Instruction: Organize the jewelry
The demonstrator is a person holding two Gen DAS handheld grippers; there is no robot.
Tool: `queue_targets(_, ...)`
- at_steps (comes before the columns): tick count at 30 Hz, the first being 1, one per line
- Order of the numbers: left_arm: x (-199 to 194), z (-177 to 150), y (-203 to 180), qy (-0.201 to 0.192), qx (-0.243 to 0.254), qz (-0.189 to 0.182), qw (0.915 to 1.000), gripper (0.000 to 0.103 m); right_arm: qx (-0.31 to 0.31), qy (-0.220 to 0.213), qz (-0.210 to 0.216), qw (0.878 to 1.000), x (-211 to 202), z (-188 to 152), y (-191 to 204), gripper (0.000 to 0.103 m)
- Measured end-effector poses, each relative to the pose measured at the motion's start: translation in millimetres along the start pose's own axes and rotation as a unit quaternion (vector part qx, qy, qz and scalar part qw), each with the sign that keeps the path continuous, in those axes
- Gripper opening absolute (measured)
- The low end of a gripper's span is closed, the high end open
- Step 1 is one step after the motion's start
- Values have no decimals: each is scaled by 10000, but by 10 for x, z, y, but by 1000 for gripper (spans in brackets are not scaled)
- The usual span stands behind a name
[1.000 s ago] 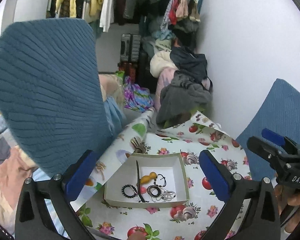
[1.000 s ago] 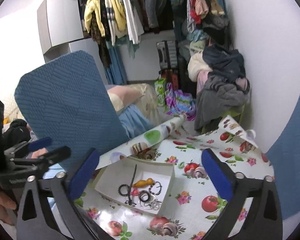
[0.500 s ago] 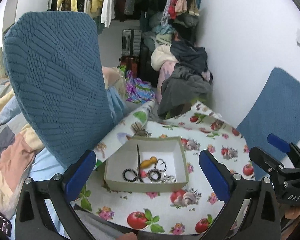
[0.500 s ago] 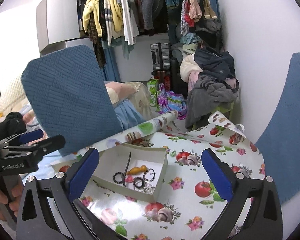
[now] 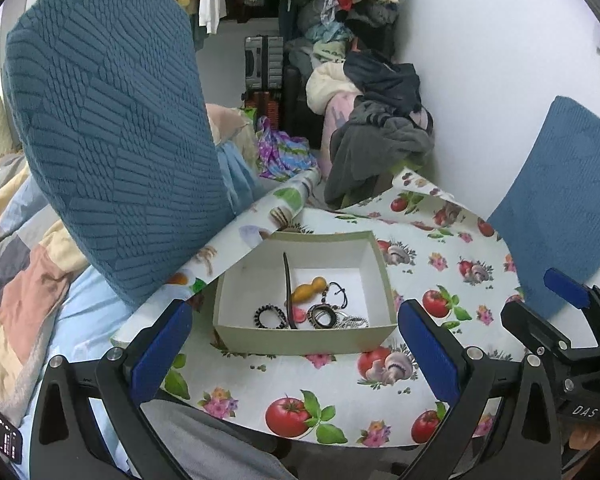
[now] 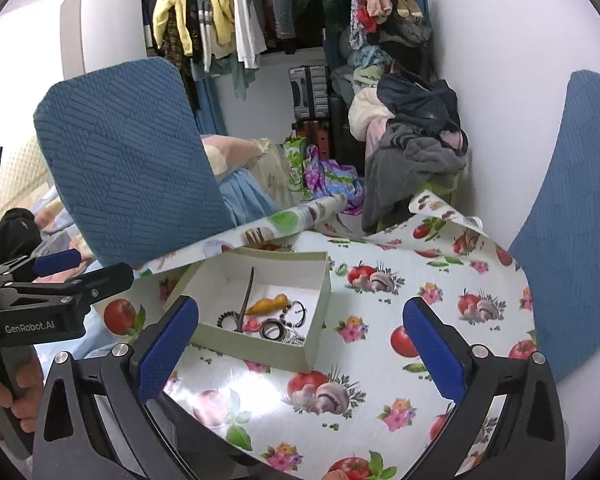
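Observation:
A shallow pale box (image 5: 300, 340) (image 6: 260, 354) sits on a round table. Inside lie a dark hair stick (image 5: 287, 284) (image 6: 247, 294), an amber pendant (image 5: 309, 289) (image 6: 266, 304), a black beaded bracelet (image 5: 269, 315), dark rings (image 5: 320, 316) (image 6: 271, 329), a cord bracelet (image 5: 338, 290) and a silver chain (image 5: 352, 322) (image 6: 294, 338). My left gripper (image 5: 296, 352) is open and empty, held back from the box's near wall. My right gripper (image 6: 300, 350) is open and empty, right of the box. Each gripper shows at the edge of the other's view (image 5: 556, 320) (image 6: 60, 280).
The table wears a fruit and mushroom print oilcloth (image 5: 340, 400) (image 6: 380, 360), its far edge curled up. A blue chair back (image 5: 112, 140) (image 6: 128, 160) stands left of the table, another (image 5: 556, 200) (image 6: 572, 220) at the right. Clothes are piled (image 5: 380, 128) behind against the wall.
Both grippers have pulled back and risen from the box; more of the table's near edge shows. The jewelry in the box has not moved.

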State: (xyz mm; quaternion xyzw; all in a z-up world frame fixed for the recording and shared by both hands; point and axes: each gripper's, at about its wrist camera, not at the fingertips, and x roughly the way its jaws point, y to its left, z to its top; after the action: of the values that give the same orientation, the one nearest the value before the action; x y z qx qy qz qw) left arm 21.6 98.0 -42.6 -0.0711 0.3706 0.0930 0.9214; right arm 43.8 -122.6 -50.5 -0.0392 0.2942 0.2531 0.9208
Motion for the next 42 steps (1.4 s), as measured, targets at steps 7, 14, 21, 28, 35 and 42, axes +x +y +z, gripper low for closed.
queue_targets(7,80,-124,22,77,52,46,9999,103,27,40,-25,10000,49,-102,0,103)
queue_targets(14,96,-192,9,136,55,64,9999,103,186,78,-32,9998,69,-208,-37,103)
queue_targets(21,100,-194,1,131,30,70,9999,103,286,-17,-134,9995,37,-191,-79,103)
queue_targets(28,102,-178,5,121,-94,27,9999,103,275,-36,-160,9995,32,-188,-97,103)
queue_targets(35,84,-195,-21,113,-105,53,9999,103,259,-24,-168,9995,28,-189,-97,103)
queue_targets(42,90,-197,-10,131,-116,64,9998,103,268,-42,-238,9993,21,-200,-102,103)
